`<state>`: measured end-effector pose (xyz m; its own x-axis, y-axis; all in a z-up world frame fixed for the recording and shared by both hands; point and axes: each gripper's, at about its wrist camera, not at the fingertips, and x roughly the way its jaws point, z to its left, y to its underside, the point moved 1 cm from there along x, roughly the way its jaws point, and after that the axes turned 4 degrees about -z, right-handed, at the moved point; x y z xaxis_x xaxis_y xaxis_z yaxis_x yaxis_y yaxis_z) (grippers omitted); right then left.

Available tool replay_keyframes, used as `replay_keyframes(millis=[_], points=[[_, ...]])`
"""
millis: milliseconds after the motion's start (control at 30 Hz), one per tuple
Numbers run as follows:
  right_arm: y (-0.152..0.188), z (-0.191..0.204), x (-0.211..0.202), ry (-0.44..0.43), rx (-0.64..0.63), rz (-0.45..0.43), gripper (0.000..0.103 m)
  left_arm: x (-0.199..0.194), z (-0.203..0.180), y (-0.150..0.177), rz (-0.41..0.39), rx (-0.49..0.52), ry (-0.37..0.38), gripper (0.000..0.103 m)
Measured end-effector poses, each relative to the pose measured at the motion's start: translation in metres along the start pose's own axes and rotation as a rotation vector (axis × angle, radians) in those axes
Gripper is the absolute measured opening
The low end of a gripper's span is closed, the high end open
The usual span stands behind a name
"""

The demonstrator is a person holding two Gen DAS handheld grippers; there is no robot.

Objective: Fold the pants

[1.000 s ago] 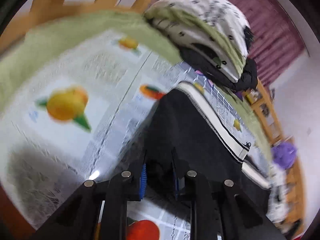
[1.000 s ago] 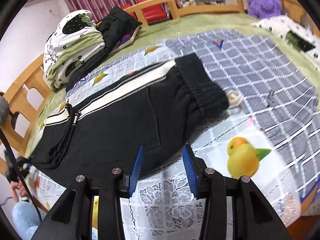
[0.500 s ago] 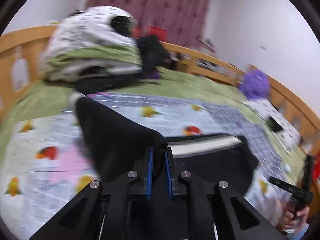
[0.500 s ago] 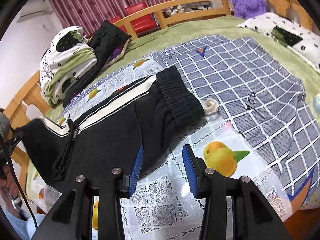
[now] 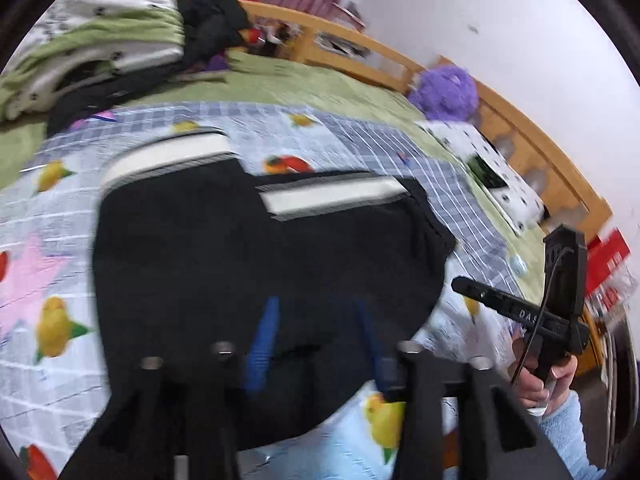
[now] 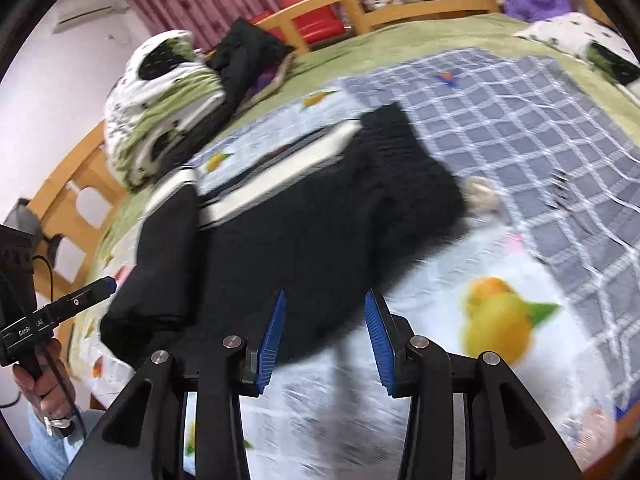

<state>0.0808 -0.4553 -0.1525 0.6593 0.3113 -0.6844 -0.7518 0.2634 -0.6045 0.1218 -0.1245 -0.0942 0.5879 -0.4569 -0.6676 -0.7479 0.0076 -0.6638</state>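
Observation:
Black pants [image 5: 256, 252] with a white side stripe lie on the fruit-print bedsheet [image 5: 44, 240], their leg end folded over the upper part. In the right wrist view the pants [image 6: 320, 216] show the folded leg part at the left. My left gripper [image 5: 316, 336] is open, its blue pads wide apart just above the black fabric, holding nothing. My right gripper [image 6: 324, 336] is open and empty above the near edge of the pants. The left gripper also shows at the left edge of the right wrist view [image 6: 106, 282].
A pile of white, green and black bedding [image 6: 168, 96] lies at the bed's far corner. A purple plush toy [image 5: 446, 94] and a spotted pillow [image 5: 492, 168] sit by the wooden bed rail [image 5: 532, 144]. A checked blue blanket [image 6: 520, 120] covers the right side.
My left gripper carried the leg end over onto the upper pants and opened, letting the fabric go. My right gripper stayed open and moved closer to the pants' near edge.

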Motion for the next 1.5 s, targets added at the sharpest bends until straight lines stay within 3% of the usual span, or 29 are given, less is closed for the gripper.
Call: replay_keyframes(millis=[200,467,500,533,567,667,733,967,1267,1367,1500], points=[[-0.014,0.061,0.048,-0.163,-0.055,0.024,0.051,-0.036,0.061,-0.001,-0.071,-0.126,-0.099,0.051],[-0.013,0.126,0.154,-0.274,0.014,0.205,0.050,-0.064,0.135,0.022,-0.073,-0.273,-0.164,0.051],[-0.011,0.132,0.164,-0.295,0.022,0.239,0.040,-0.066,0.140,0.025,-0.072,-0.278,-0.174,0.051],[-0.010,0.141,0.172,-0.329,0.020,0.267,0.023,-0.069,0.145,0.029,-0.074,-0.282,-0.186,0.051],[-0.010,0.146,0.172,-0.332,0.001,0.266,0.018,-0.070,0.148,0.031,-0.074,-0.284,-0.194,0.051],[-0.023,0.170,0.138,-0.334,-0.138,0.155,0.013,-0.073,0.155,0.036,-0.068,-0.284,-0.202,0.051],[-0.039,0.173,0.106,-0.358,-0.146,0.083,0.013,-0.071,0.155,0.039,-0.062,-0.283,-0.201,0.051],[-0.078,0.137,0.053,-0.278,-0.090,-0.013,0.013,-0.052,0.138,0.037,-0.047,-0.269,-0.169,0.051],[-0.106,0.052,0.020,-0.135,-0.096,-0.086,0.013,-0.011,0.104,0.028,0.011,-0.183,-0.151,0.052],[-0.105,0.011,0.021,-0.072,-0.079,-0.078,0.013,0.004,0.091,0.025,0.025,-0.158,-0.128,0.051],[-0.081,-0.041,0.050,0.063,-0.072,0.006,0.014,0.020,0.075,0.022,0.045,-0.155,-0.069,0.051]])
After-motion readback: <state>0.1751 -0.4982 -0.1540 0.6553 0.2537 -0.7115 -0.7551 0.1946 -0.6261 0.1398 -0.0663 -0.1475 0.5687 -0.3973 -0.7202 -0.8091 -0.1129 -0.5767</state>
